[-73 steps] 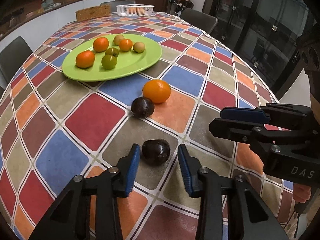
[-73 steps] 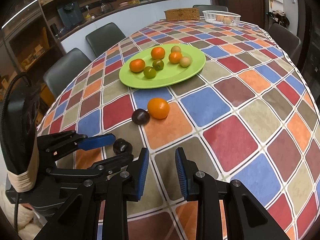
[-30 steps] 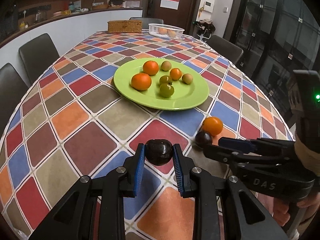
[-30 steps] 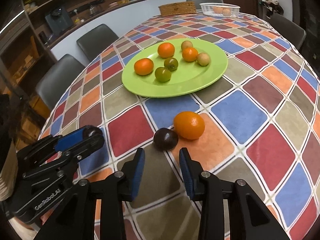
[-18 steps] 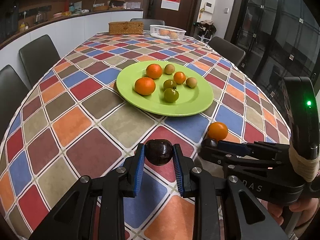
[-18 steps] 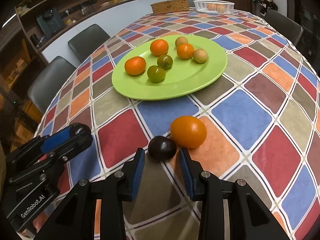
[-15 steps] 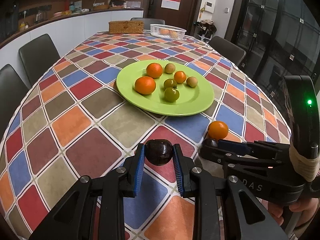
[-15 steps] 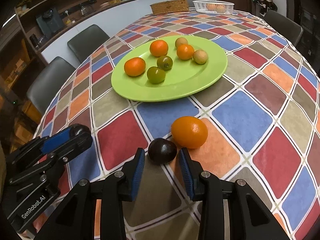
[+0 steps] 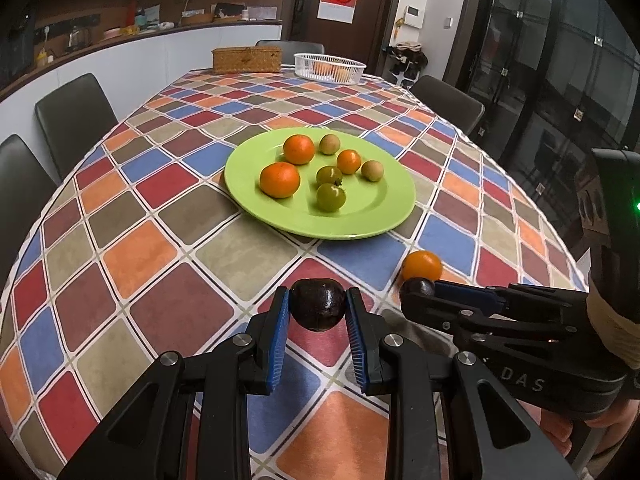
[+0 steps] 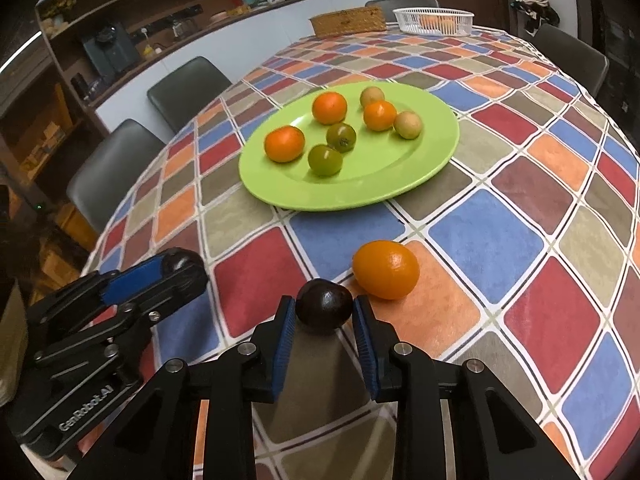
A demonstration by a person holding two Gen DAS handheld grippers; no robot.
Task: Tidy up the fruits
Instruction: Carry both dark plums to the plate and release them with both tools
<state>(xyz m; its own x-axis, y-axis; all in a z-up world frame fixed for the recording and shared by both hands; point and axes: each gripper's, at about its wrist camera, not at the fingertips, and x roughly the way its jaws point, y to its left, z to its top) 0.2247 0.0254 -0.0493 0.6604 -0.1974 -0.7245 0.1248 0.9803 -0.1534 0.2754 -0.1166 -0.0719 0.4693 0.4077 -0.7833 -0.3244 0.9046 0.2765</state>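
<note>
My left gripper (image 9: 318, 312) is shut on a dark plum (image 9: 317, 305) and holds it above the checkered cloth, short of the green plate (image 9: 372, 216). The plate holds several oranges and green and tan fruits. My right gripper (image 10: 323, 318) is open, its blue pads on either side of a second dark plum (image 10: 324, 308) that rests on the table. An orange (image 10: 386, 269) lies just right of that plum. In the left wrist view the right gripper (image 9: 424, 294) comes in from the right with that plum (image 9: 416, 286) and the orange (image 9: 422, 266).
A white basket (image 9: 330, 66) and a wicker box (image 9: 246, 59) stand at the far end of the table. Dark chairs (image 10: 188, 88) line the left side and another chair (image 9: 446, 102) the right. The left gripper's body (image 10: 120, 304) lies left of my right gripper.
My left gripper closed on the near plum, lifted it and has since held it steady facing the plate. My right gripper moved forward until the second plum sits between its fingers.
</note>
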